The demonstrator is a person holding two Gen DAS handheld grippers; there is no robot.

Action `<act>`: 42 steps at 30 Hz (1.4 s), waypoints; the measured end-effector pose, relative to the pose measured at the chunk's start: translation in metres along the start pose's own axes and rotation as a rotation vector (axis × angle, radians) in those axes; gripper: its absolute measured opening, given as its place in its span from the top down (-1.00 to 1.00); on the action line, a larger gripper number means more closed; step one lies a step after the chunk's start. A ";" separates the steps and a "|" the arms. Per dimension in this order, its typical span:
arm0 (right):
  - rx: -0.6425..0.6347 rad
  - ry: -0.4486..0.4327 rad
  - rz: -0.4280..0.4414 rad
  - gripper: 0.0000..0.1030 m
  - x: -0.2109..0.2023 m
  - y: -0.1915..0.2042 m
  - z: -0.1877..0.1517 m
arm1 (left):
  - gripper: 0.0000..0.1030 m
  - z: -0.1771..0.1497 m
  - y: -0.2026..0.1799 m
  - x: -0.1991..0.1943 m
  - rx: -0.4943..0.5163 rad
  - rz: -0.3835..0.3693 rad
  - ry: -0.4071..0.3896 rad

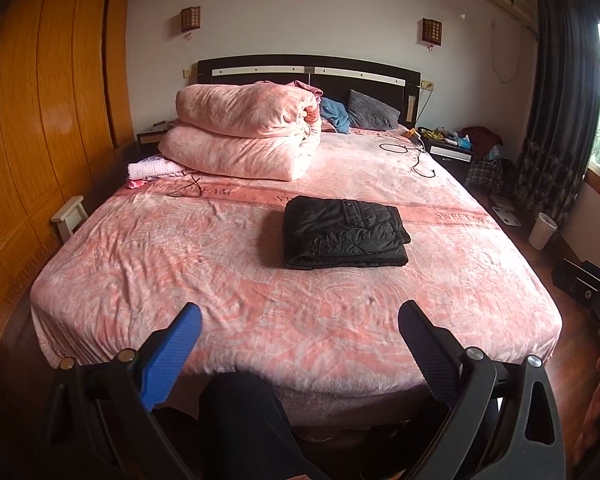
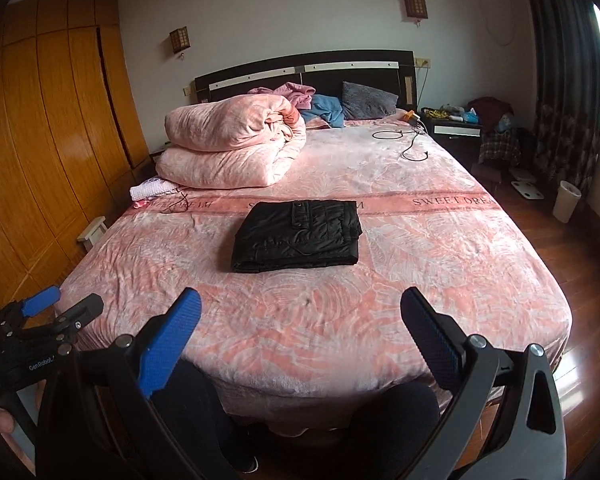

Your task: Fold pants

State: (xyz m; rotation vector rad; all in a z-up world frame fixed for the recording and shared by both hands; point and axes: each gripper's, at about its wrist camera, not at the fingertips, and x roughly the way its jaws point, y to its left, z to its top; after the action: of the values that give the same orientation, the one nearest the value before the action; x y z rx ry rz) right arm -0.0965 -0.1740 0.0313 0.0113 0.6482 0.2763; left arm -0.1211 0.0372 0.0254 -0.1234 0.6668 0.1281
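Black quilted pants (image 1: 342, 233) lie folded in a flat rectangle on the middle of the pink bed (image 1: 180, 280); they also show in the right wrist view (image 2: 300, 236). My left gripper (image 1: 300, 316) is open and empty, held back over the bed's foot edge, well short of the pants. It also shows at the left of the right wrist view (image 2: 62, 300). My right gripper (image 2: 300, 304) is open and empty, also over the foot edge, apart from the pants. The person's dark-clothed legs show below both grippers.
A folded pink duvet (image 1: 244, 136) is stacked at the bed's far left, with pillows (image 1: 372, 110) and clothes by the headboard. A black cable (image 1: 416, 156) lies far right. A wooden wardrobe (image 1: 40, 120) stands left. A nightstand (image 1: 448, 148), bags and a white bin (image 1: 542, 230) stand right.
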 end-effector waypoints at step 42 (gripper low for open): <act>-0.043 0.006 -0.011 -0.94 0.027 0.007 0.010 | -0.93 0.012 0.000 0.022 -0.017 -0.041 0.032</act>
State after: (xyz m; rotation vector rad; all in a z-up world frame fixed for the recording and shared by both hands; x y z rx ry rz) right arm -0.0717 -0.1598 0.0235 -0.0344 0.6475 0.2801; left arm -0.0967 0.0410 0.0206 -0.1556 0.6948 0.0927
